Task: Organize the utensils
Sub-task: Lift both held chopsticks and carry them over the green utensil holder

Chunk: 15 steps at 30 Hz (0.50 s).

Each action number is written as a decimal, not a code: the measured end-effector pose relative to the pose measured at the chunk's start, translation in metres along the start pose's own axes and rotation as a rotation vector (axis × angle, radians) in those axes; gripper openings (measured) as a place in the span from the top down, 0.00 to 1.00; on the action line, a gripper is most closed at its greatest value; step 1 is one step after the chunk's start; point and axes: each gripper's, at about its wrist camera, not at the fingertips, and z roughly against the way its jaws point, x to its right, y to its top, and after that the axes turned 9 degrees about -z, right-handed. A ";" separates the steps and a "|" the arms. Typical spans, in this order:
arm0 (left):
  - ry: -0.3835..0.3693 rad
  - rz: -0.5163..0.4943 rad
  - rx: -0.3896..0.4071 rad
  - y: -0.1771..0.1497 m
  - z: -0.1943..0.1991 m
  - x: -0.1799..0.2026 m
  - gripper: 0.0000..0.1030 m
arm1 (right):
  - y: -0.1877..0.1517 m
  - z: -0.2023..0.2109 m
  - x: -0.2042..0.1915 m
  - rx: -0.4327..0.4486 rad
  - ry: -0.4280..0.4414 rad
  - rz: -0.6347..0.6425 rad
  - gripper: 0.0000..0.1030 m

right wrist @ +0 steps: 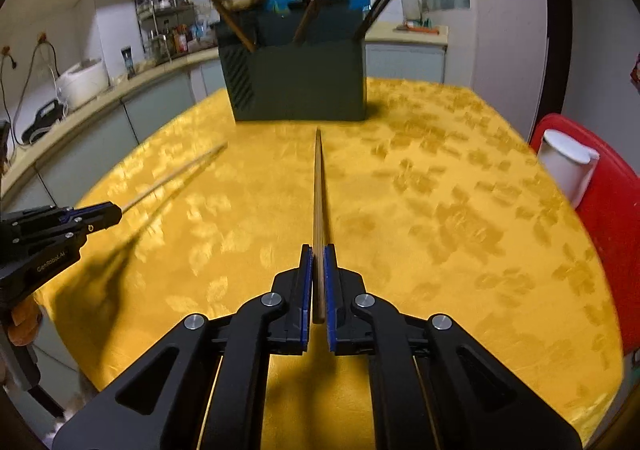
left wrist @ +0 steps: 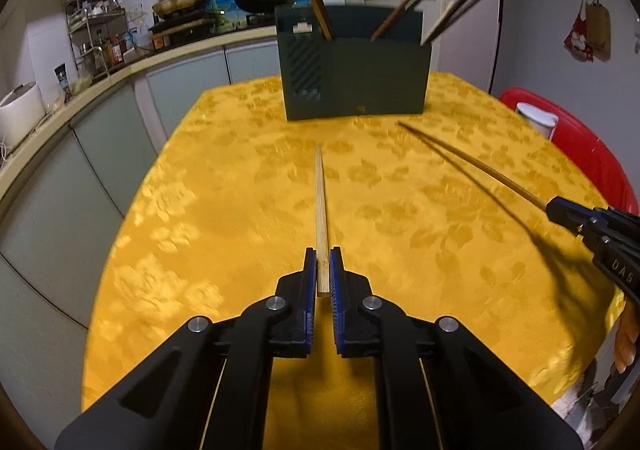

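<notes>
Left gripper [left wrist: 323, 264] clamped on the butt of a pale chopstick [left wrist: 320, 206], tip aimed at the dark green utensil holder [left wrist: 354, 80] standing at the far side of the yellow-clothed table [left wrist: 224, 186]; right gripper [right wrist: 318, 262] likewise pinched on a darker chopstick [right wrist: 319, 186], pointing at the same box; both sticks appear held above the cloth, well short of the holder, w/ several chopsticks already leaning in its compartments. Risks, as judged: each stick is gripped only at its end, so a bump vs. the holder's rim could pivot it in the pads or drop it; a tip catching the leaning sticks could knock them out; two grippers converging on one box could clash; which compartment each is meant for can't be told.
</notes>
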 end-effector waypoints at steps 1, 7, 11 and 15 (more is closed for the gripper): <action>-0.004 -0.003 0.008 0.005 0.005 -0.002 0.94 | 0.005 0.007 0.001 0.018 0.007 -0.005 0.94; -0.021 -0.010 0.081 0.034 0.032 -0.012 0.94 | 0.042 0.038 0.006 0.111 0.043 -0.020 0.94; -0.004 -0.023 0.140 0.059 0.046 -0.018 0.94 | 0.069 0.054 0.007 0.173 0.062 -0.018 0.94; -0.027 -0.022 0.174 0.082 0.053 -0.023 0.94 | 0.092 0.063 0.007 0.209 0.096 -0.023 0.94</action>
